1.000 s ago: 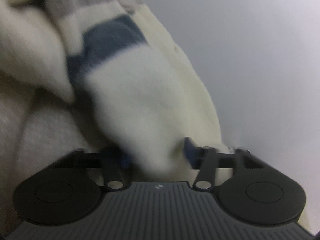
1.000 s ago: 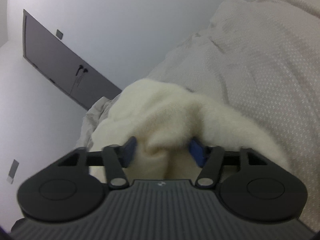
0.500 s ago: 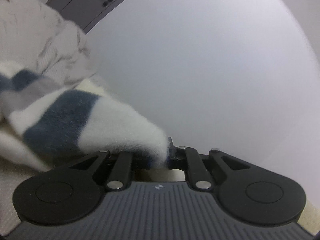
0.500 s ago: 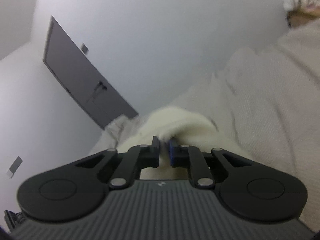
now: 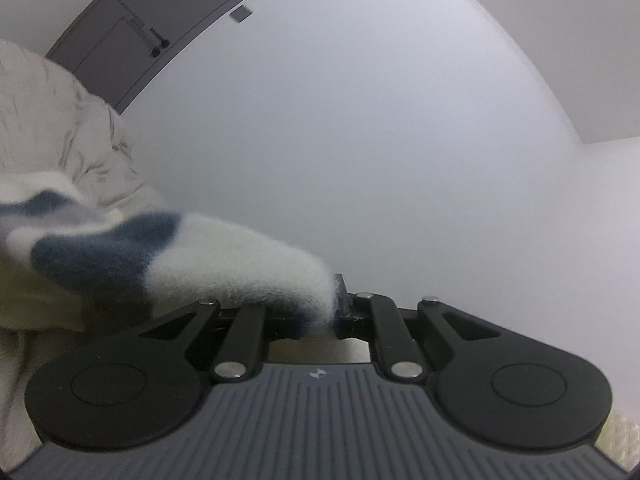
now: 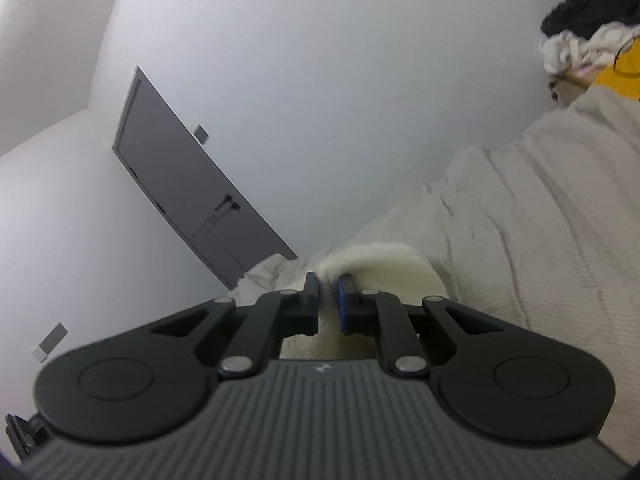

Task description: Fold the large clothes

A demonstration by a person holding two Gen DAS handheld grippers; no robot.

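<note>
A fluffy cream garment with navy and grey stripes [image 5: 168, 264] trails to the left in the left wrist view. My left gripper [image 5: 320, 308] is shut on its cream end, and the fabric hides the left finger. In the right wrist view my right gripper [image 6: 329, 300] is shut on a plain cream part of the same fluffy garment [image 6: 380, 268], which bulges beyond and under the fingers. Both grippers are tilted up toward the wall.
A cream textured bedspread [image 6: 520, 220] fills the right of the right wrist view and shows rumpled at the left of the left wrist view [image 5: 80, 140]. A grey door [image 6: 192, 200] stands in the white wall. A pile of dark and white clothes [image 6: 580, 28] lies at the far top right.
Both grippers closed on the fluffy garment and tilted upward, so the wall and door now fill the views. The fabric is pulled out from the bed.
</note>
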